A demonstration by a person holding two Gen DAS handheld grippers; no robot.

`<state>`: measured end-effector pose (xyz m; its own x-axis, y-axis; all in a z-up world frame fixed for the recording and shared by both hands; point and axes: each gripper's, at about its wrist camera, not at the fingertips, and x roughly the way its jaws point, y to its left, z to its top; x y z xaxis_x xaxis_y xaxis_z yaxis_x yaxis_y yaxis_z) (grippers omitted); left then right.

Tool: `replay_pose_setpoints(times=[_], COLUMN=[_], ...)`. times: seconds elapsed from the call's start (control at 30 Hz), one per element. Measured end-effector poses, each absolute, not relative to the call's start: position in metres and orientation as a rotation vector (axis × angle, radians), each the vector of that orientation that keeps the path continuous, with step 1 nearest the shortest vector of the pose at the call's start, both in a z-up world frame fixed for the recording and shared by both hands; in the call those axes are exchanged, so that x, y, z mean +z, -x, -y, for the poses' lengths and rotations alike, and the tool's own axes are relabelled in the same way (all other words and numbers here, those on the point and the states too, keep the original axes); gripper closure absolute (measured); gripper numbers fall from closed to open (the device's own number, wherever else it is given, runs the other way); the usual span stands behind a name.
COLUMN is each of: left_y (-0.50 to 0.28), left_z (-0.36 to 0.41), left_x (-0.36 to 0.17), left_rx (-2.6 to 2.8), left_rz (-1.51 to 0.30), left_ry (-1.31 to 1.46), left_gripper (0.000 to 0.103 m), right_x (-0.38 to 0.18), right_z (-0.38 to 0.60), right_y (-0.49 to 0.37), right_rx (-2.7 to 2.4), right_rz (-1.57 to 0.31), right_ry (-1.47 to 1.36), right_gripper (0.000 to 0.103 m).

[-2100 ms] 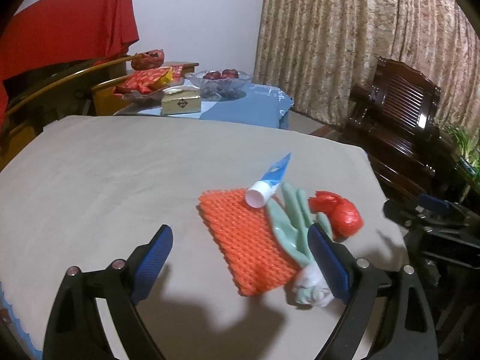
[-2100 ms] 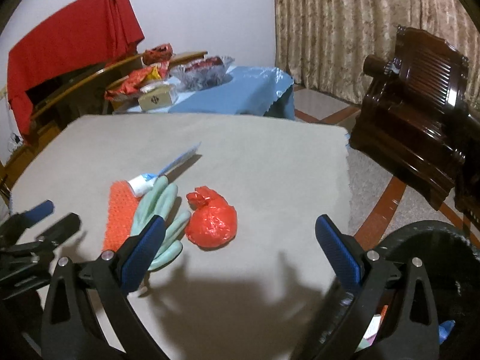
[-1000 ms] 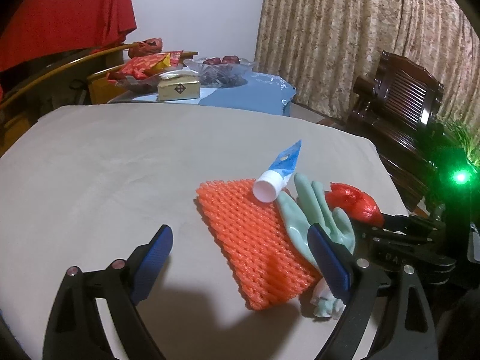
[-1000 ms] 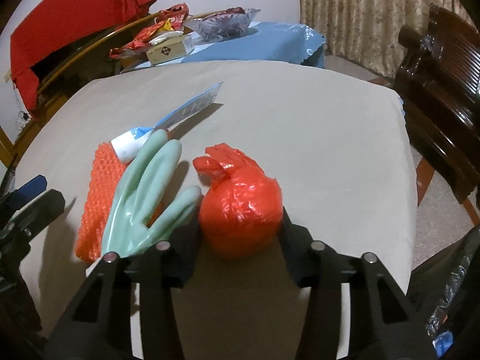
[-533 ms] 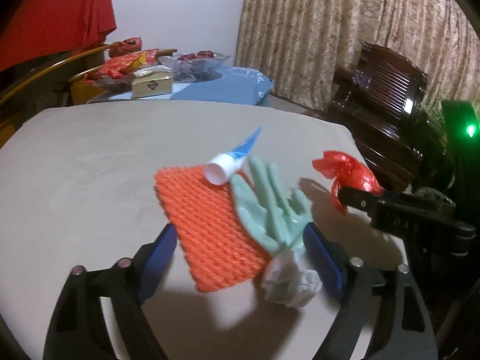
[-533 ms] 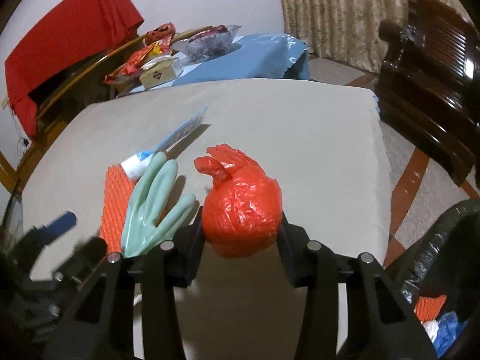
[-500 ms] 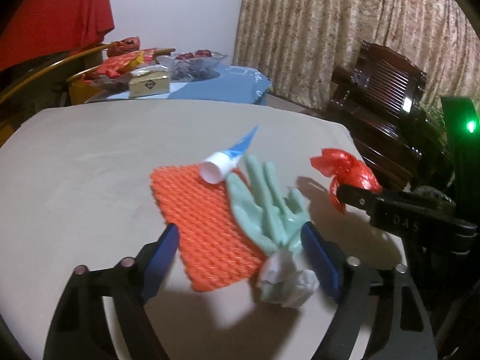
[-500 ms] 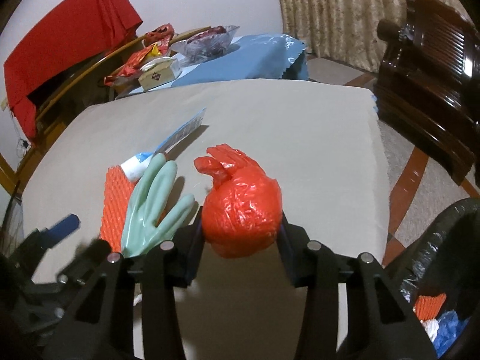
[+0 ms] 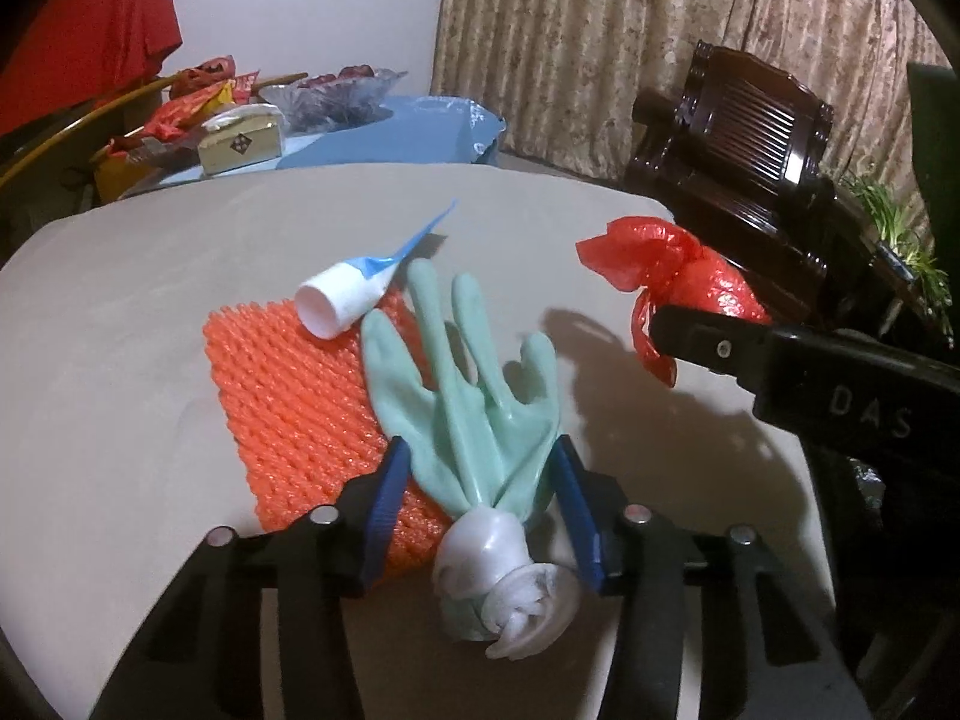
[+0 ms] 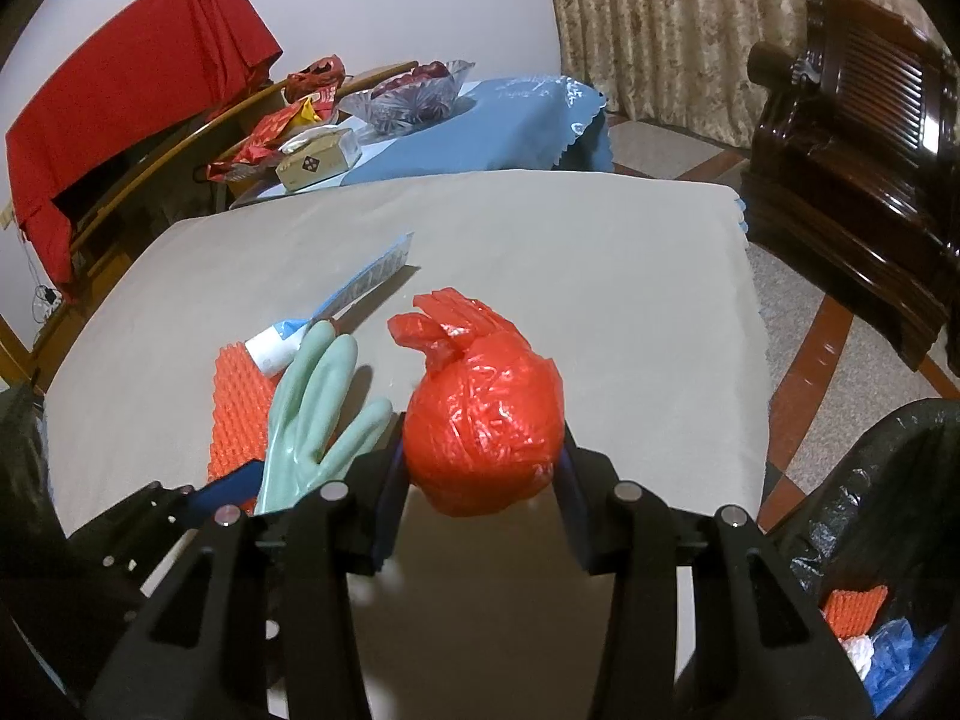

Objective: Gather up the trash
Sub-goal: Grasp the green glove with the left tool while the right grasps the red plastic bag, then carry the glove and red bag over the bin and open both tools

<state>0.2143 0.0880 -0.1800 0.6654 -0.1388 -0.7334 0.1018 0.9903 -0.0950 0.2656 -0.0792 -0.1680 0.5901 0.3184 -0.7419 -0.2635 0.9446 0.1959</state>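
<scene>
From the left wrist, the left tool [image 9: 480,504] has its blue pads drawn in on either side of the wrist of the green rubber glove [image 9: 462,396], seemingly pinching it, though firm contact is hard to confirm; the glove lies partly over the orange foam net [image 9: 294,396] on the beige surface [image 9: 108,312], and the toothpaste tube [image 9: 354,291] rests with its cap on the net's far edge; to lift the glove well, I judge the grip should stay on the bunched wrist and rise straight so that net and tube are not dragged along; the red plastic bag [image 9: 690,282] shows to the right, held off the surface. From the right wrist, the right tool [image 10: 480,480] is clamped on that knotted red bag, pads pressed to both its sides; the black-lined trash bin [image 10: 888,540] stands low at the right, just off the surface's edge, so carrying the bag over its rim before letting go seems the sound course; counted: one glove, one net on the surface, one tube, one red bag, one bin, with another orange net piece [image 10: 852,606] already inside it.
</scene>
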Motion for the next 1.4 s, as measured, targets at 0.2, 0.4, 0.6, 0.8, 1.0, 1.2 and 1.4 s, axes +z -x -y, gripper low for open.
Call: replay_pose_setpoints(times=[0.2,0.4,0.6,0.8,1.0,1.2,1.4], left_y=[-0.213,-0.209,-0.198,-0.184,-0.171,-0.161,-0.150], left_z=[-0.088,-0.093,-0.095,-0.095,-0.092,-0.085,-0.075], left_x=[-0.173,-0.158,-0.139,-0.120,-0.102,-0.086,-0.069], left_rx=[-0.128,-0.142,-0.161,-0.174,-0.175,-0.172,-0.189], left_rz=[-0.811,-0.782,-0.742,-0.701,-0.667,-0.640,-0.610], left_ry=[0.060,0.087,0.101,0.133,0.132,0.118,0.111], left_gripper=[0.076,0.083,0.083,0.083,0.083,0.083,0.083], right_x=[-0.164,-0.156,-0.142,-0.127,-0.112,-0.094,-0.074], right_z=[0.078,0.080,0.085,0.092,0.099,0.109,0.129], right_y=[-0.260,-0.252,-0.242,-0.229,-0.213,-0.194,-0.173], right_rx=[0.347,0.352,0.359,0.371,0.383,0.392,0.383], right_rz=[-0.876,-0.859,-0.837,-0.808,-0.785,-0.750,-0.713], right_ry=[-0.059,-0.053,-0.051,-0.044,-0.037,-0.031,-0.035], right_gripper=[0.061,0.061,0.061,0.061,0.061,0.061,0.061])
